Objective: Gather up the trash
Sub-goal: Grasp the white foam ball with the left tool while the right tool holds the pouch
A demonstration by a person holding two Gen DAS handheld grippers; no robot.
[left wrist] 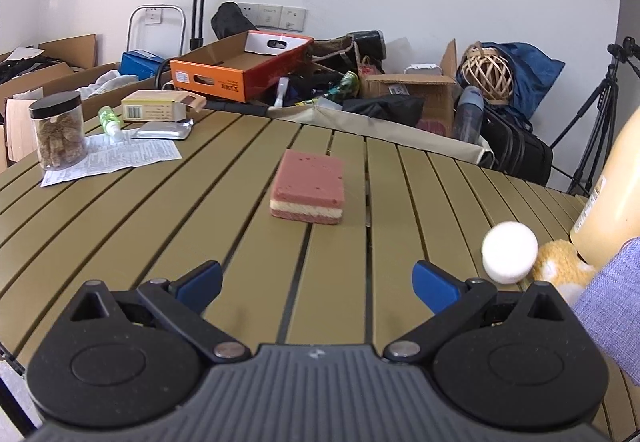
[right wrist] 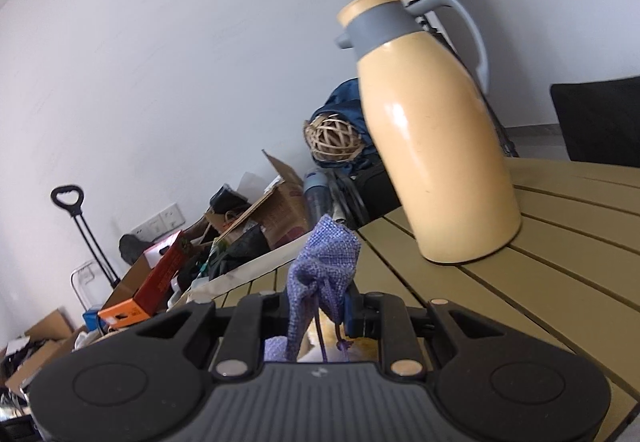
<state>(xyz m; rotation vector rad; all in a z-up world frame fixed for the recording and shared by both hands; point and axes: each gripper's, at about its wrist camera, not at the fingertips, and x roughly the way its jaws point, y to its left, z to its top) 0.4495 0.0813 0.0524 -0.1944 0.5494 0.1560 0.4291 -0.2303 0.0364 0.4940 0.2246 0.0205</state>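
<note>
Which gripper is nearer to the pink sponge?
Left. The left gripper is open, facing the pink sponge. The right gripper holds a purple pouch near the flask.

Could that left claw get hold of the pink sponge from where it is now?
Probably yes. The left claw is open and empty, and the pink sponge lies straight ahead on the slatted table with only bare slats between them. The white round lid sits off to the side.
</note>
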